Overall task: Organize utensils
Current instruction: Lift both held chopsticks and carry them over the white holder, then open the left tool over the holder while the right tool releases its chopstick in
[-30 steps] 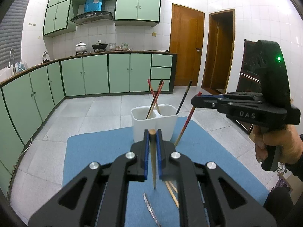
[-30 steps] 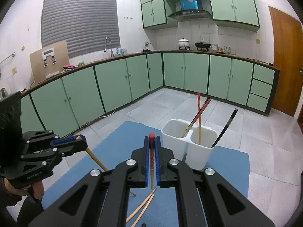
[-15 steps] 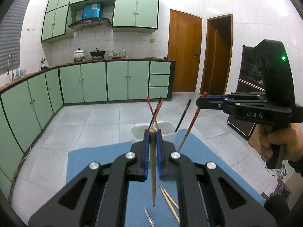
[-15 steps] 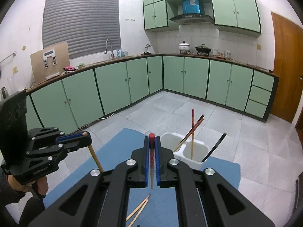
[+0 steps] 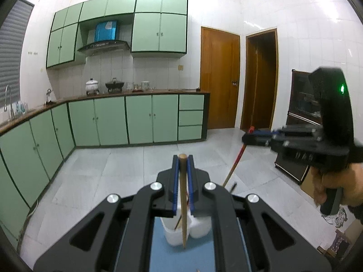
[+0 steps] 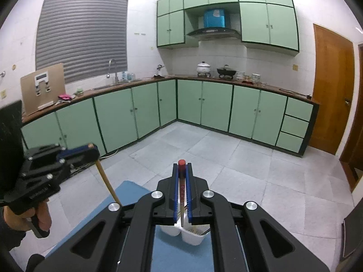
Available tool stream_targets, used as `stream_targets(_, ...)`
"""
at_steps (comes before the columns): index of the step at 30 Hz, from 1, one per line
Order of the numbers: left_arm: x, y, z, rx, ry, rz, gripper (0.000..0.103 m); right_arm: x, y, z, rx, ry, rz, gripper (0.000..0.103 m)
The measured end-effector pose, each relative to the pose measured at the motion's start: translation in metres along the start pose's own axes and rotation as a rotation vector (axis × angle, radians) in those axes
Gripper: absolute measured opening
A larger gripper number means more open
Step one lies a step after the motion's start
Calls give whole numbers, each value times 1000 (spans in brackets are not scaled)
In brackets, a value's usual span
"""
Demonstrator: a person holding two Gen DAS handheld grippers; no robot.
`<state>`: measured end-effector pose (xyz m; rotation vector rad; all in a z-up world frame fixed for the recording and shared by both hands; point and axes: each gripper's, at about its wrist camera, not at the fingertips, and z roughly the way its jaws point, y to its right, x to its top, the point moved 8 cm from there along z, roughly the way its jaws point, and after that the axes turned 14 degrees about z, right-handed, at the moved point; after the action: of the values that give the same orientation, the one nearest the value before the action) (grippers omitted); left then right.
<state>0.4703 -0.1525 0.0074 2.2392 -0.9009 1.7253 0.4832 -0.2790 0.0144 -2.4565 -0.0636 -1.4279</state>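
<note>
While the blue mat (image 6: 181,251) and white holder (image 5: 188,231) have dropped low in both views, both chopsticks have been lifted — wooden chopstick (image 5: 183,195) clamped in the left gripper (image 5: 182,158), red-tipped chopstick (image 6: 181,181) in the right gripper (image 6: 181,165) — ready for lowering in.

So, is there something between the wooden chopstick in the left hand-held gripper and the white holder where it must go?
Nothing visible blocks it. The wooden chopstick hangs from the left hand-held gripper above the white holder. The holder already contains chopsticks, which may crowd the opening.
</note>
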Motion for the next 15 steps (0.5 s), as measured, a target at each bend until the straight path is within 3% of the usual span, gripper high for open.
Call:
stream_targets(8,23,-8,48,26,18,24,6,-6,21,48,-34,-52,14,6)
stream_targets(15,-24,-12,105,10,-47,-17,6,-40,31,95,-53,-140,-8,6)
